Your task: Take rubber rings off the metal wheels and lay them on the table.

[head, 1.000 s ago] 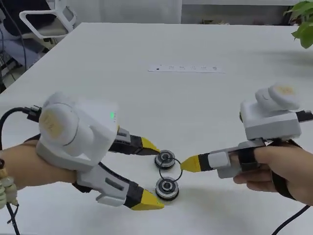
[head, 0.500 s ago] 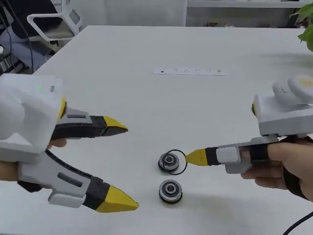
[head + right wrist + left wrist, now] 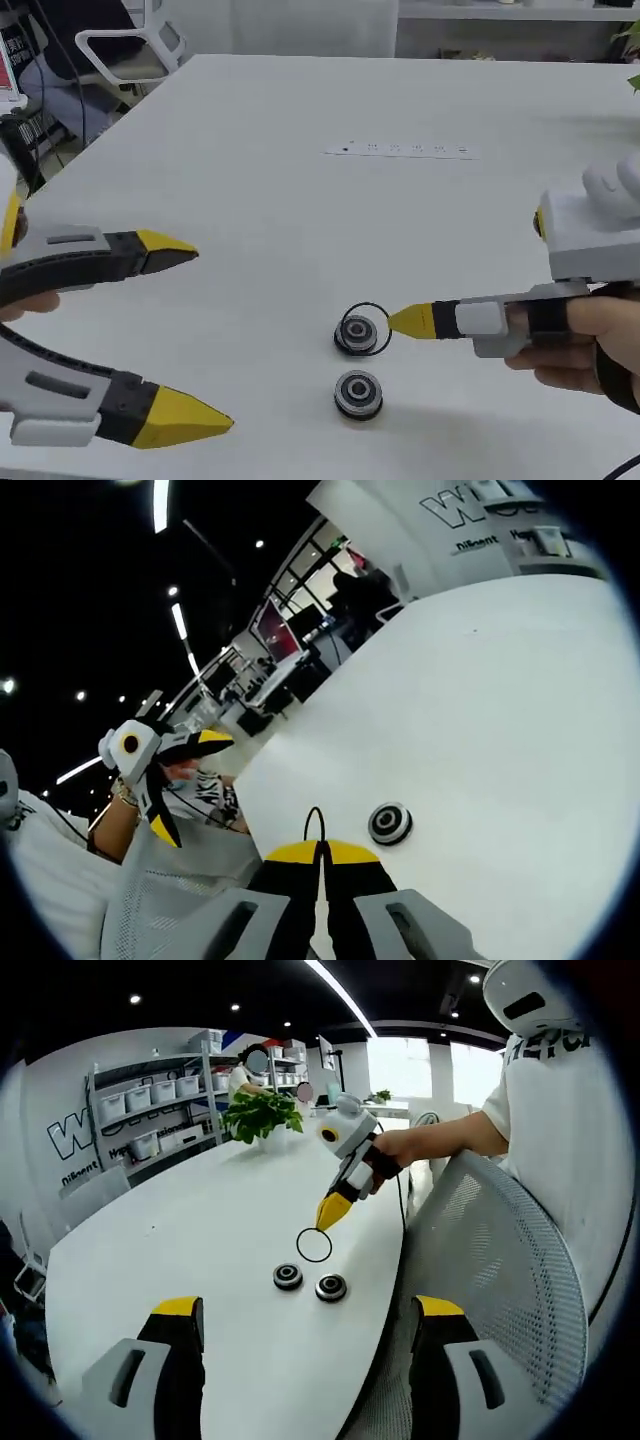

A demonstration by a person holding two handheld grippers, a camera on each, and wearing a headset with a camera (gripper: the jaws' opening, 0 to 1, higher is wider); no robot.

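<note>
Count of wheels: two metal wheels [image 3: 358, 362] stand on the white table [image 3: 300, 220], close to each other but apart.
Count of rings: one free rubber ring [image 3: 350, 310] can be seen.
Count of tongs: two, one in each hand.
Right gripper [image 3: 392, 321]: its yellow jaws are pressed fully together, and they pinch the rubber ring at one point of its loop. In the right gripper view the ring [image 3: 315, 825] shows edge-on, rising from the closed tips of this gripper [image 3: 322, 852].
Left gripper [image 3: 205, 335]: it is spread very wide and it grasps nothing and touches nothing. It is well apart from the wheels, at the left side of the table. In its own view the two jaws of this gripper [image 3: 308, 1312] stand far from each other.
Place of the ring: in the head view it overlaps the farther wheel [image 3: 358, 332]. In the left gripper view the ring [image 3: 313, 1245] hangs at the tip of the right gripper [image 3: 330, 1215], clear of both wheels. It is not possible to tell if it touches the table.
Look of the ring: thin, black, a round open loop, wider than a wheel.
Look of the wheels: grey metal centre and a dark outer band. The nearer wheel [image 3: 358, 392] lies flat, and nothing touches it.
Also on the table: a white socket strip [image 3: 400, 150], farther away.
</note>
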